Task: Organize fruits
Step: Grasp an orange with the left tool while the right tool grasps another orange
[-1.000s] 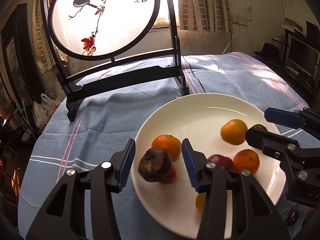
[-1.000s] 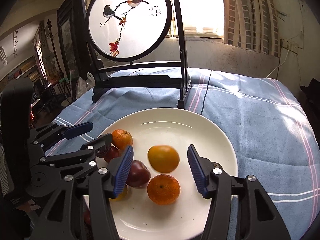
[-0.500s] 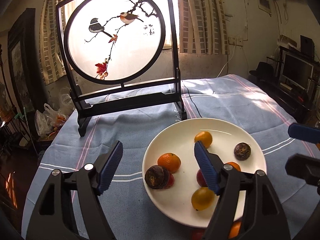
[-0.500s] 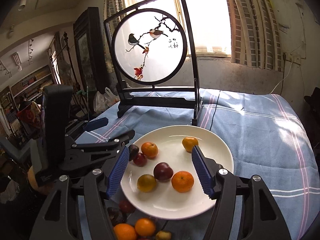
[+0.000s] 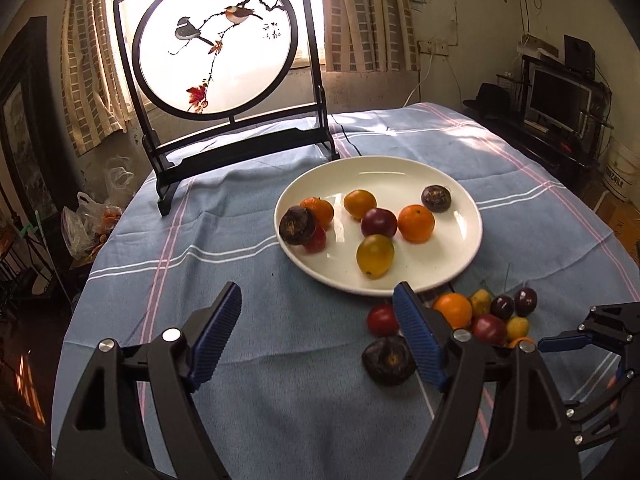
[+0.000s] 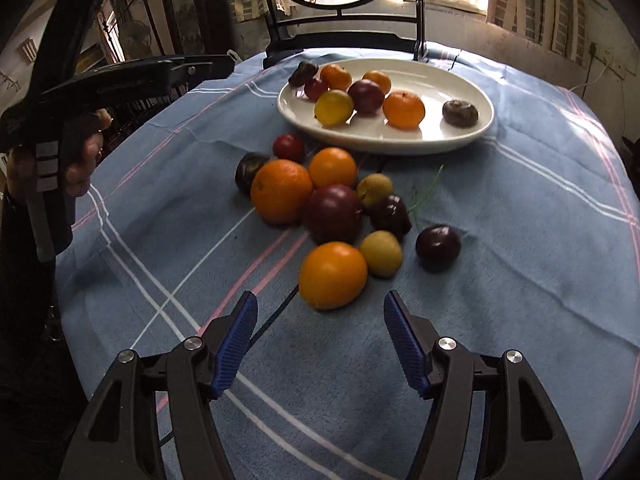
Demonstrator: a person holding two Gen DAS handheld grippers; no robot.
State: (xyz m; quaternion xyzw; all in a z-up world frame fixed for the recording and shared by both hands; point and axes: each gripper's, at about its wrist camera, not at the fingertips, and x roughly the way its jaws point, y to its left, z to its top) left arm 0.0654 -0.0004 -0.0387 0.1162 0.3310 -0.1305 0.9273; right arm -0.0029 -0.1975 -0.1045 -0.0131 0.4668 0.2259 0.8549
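Both hand-held grippers (image 5: 318, 336) (image 6: 320, 344) backed off plate (image 5: 464, 256) (jaws wide, empty).

Location type: a lived-in home, living or dining room. Indicators: the counter is covered with a blue striped tablecloth (image 5: 248, 272). A round painted screen (image 5: 216, 40) in a dark wooden stand sits on it, showing 2 birds on a branch. Checked curtains (image 5: 368, 16) hang at the window behind. A monitor (image 5: 558, 100) stands on a dark cabinet at right. Plastic bags (image 5: 92, 220) lie beside the counter at left.
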